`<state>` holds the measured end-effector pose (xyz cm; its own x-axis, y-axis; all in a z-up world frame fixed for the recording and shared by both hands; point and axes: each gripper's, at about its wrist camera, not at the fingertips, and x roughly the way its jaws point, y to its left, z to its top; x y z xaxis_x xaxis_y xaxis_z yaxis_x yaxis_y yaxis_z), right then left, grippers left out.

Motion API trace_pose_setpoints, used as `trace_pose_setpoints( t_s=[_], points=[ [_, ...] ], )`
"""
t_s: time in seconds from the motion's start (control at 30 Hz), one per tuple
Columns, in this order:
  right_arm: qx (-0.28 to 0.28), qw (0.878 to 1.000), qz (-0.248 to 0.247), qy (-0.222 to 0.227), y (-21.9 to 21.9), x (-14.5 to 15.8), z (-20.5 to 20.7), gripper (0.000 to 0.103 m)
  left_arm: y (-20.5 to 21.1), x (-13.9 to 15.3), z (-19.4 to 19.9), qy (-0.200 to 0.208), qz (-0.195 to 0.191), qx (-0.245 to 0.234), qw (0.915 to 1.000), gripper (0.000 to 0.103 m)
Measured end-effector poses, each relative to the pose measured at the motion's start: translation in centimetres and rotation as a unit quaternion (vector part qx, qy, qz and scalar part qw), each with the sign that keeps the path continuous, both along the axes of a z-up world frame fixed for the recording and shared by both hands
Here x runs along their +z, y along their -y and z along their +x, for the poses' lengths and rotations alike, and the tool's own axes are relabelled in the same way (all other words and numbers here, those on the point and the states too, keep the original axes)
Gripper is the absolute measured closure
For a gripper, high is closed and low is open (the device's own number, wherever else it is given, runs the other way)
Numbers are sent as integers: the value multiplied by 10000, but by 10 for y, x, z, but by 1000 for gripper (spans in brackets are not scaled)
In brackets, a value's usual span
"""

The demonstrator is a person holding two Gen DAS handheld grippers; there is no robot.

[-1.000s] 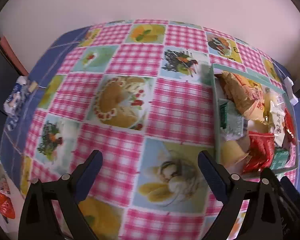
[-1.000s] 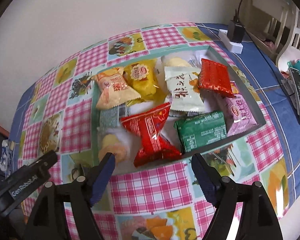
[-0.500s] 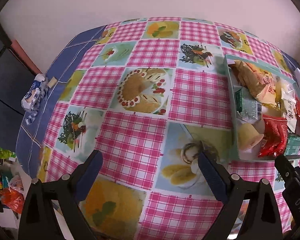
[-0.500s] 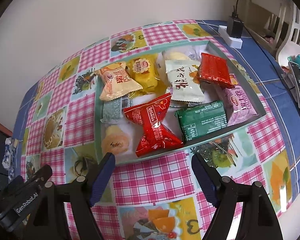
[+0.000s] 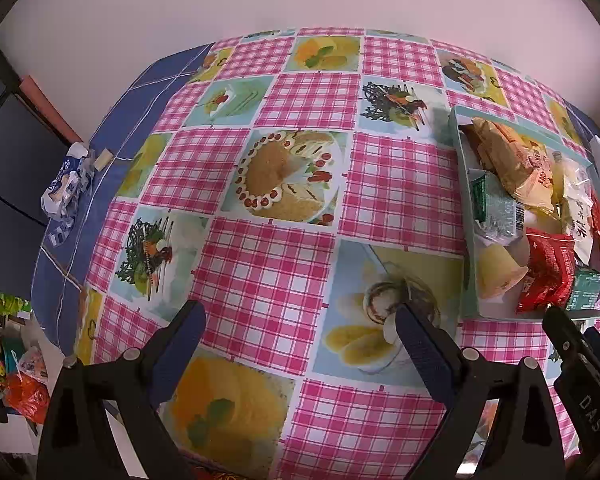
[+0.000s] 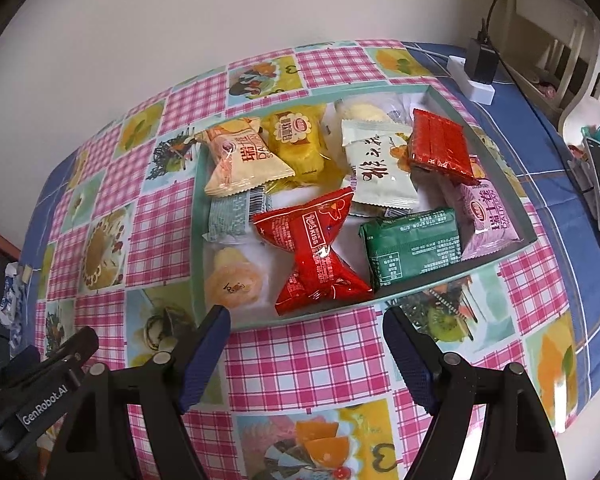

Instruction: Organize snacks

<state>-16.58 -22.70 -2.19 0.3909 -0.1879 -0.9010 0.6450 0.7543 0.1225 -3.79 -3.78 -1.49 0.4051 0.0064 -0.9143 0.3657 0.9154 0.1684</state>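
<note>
Light, crinkly snack packets wait ahead of both empty hand-held grippers.

Right hand-held gripper gapes wide; just beyond, the tray holds the red twist-wrapped packet (slippery film, pinch its narrow waist). Left hand-held gripper hangs wide over tabletop.

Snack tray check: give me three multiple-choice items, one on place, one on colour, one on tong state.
1. Where is the green packet?
A. on the bare cloth
B. in the tray, near its front wall
C. in the right tongs

2. What colour is the twisted packet beside it?
A. red
B. blue
C. white

3. How are the right tongs?
A. shut on a packet
B. open, holding nothing
C. shut, holding nothing

Answers: B, it lies inside the front rim; A, its wrapper is red; B, the fingers are spread over the tablecloth.
</note>
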Motion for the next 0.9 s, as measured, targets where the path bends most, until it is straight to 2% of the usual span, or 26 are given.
trace_pose_setpoints(
  t_s=[0.9],
  points=[
    [102,9998,-61,-145,-3,-3,4,21,2,-4,2,-243,-184,-26,9995,7]
  ],
)
